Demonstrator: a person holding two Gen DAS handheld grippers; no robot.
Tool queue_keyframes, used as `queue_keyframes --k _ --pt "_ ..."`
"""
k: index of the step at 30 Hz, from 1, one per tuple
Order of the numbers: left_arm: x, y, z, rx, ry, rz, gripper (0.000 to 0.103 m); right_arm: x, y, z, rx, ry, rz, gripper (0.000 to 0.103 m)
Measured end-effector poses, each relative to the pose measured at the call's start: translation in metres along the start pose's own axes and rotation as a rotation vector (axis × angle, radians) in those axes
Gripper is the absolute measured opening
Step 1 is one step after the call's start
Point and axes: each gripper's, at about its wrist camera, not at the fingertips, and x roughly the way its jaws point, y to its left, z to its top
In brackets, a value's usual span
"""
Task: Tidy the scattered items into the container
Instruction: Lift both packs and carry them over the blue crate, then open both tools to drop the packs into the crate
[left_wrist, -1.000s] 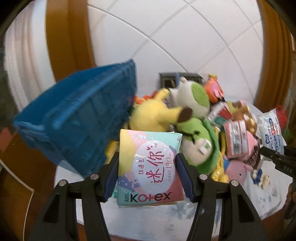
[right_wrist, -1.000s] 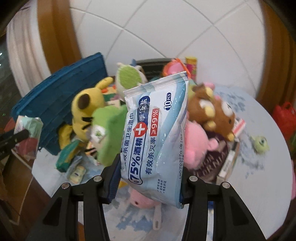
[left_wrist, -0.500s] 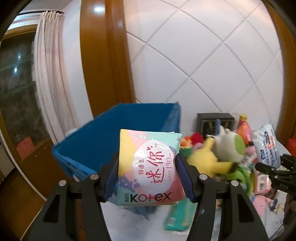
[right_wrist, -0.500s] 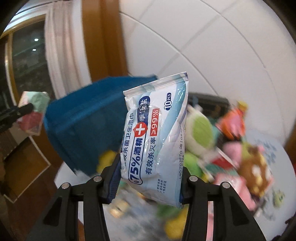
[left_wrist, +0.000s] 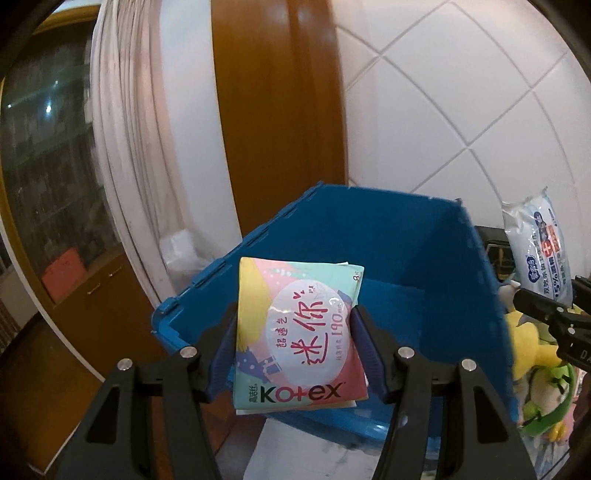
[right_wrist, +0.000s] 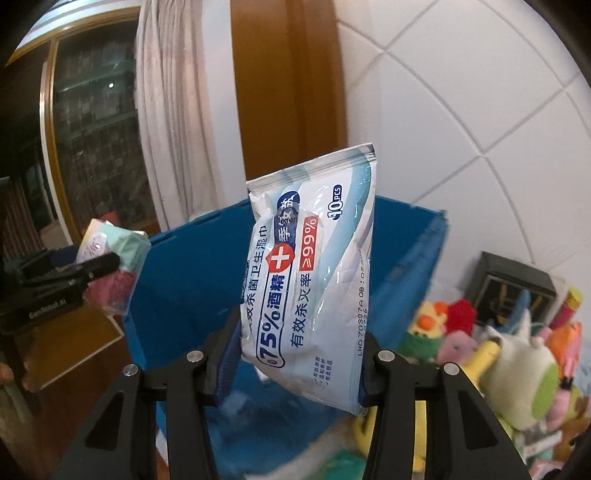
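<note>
My left gripper (left_wrist: 295, 332) is shut on a pastel Kotex pad pack (left_wrist: 299, 332), held upright in front of the open blue crate (left_wrist: 424, 258). My right gripper (right_wrist: 299, 354) is shut on a white and blue wet-wipes pack (right_wrist: 314, 273), also raised before the blue crate (right_wrist: 406, 266). In the right wrist view the left gripper (right_wrist: 99, 266) with its pad pack (right_wrist: 118, 258) shows at the far left. In the left wrist view the right gripper's black fingers (left_wrist: 543, 306) and the wipes pack (left_wrist: 539, 251) show at the far right.
A heap of plush toys (right_wrist: 517, 362) lies on the table right of the crate, with a yellow plush (left_wrist: 532, 343) nearest it. A black box (right_wrist: 513, 284) stands against the white tiled wall. A curtain (left_wrist: 136, 147) and wooden panel (left_wrist: 277, 110) rise behind the crate.
Both grippers have swung left and upward, away from the toy heap, to face the blue crate's open top. Each pack stays clamped as before.
</note>
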Motion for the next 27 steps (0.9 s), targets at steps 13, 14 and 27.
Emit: queue_keyframes --k 13,14,27 --pt "0.067 0.007 0.011 0.015 0.057 -0.077 0.092 0.062 0.009 0.012 0.024 0.084 -0.072 0.065" --pt "0.068 0.006 0.01 0.02 0.054 -0.075 0.094 0.062 0.009 0.012 0.026 0.086 -0.08 0.078" --pt "0.055 -0.003 -0.004 0.028 0.053 -0.089 0.094 0.05 0.009 0.0 0.03 0.087 -0.13 0.103"
